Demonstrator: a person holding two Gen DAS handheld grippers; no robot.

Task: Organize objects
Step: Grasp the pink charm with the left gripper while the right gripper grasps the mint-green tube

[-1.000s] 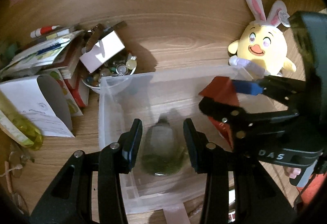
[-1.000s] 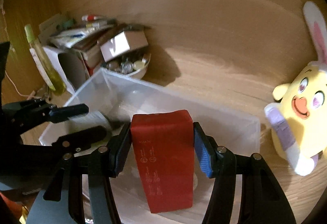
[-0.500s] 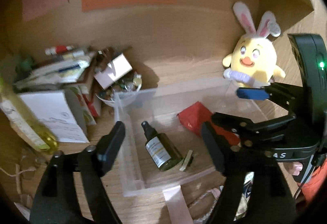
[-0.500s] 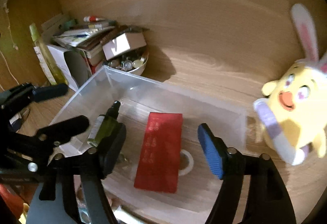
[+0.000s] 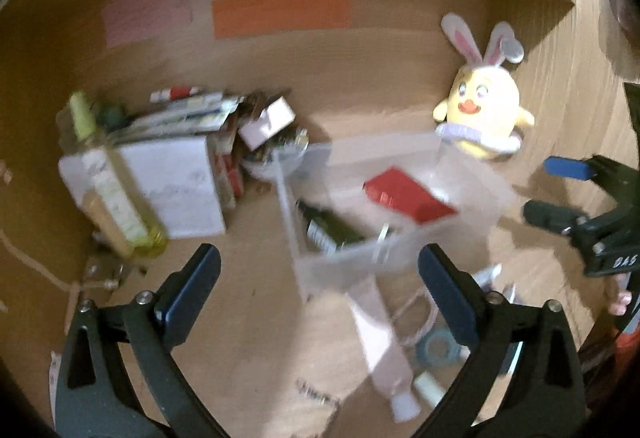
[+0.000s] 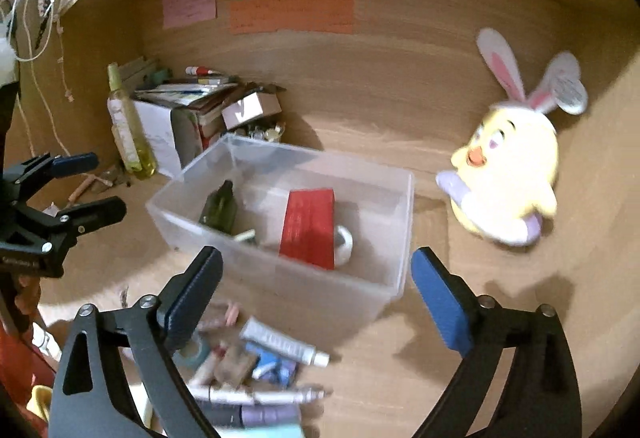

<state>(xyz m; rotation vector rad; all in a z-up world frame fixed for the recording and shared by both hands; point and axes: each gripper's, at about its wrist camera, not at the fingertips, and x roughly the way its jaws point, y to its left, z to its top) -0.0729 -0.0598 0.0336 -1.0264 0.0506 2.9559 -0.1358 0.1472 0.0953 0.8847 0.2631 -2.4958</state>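
Bin [image 6: 402, 214] holds green bottle [image 6: 220, 206] and red box [image 6: 310, 226] — sorted; left gripper [image 5: 318, 288] and right gripper [image 6: 316, 288] empty, jaws opening, near bin — tubes [image 6: 280, 342] just before bin await.

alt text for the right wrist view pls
The right gripper, jaws opening and empty, hangs over a clear plastic bin holding a red box and a dark green bottle. A yellow bunny-eared plush sits to the right.

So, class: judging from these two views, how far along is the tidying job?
Done: the red box and dark bottle lie in the clear bin. In hand: nothing; left gripper and right gripper jaws are opening, empty. Left: the tubes heaped before the bin.
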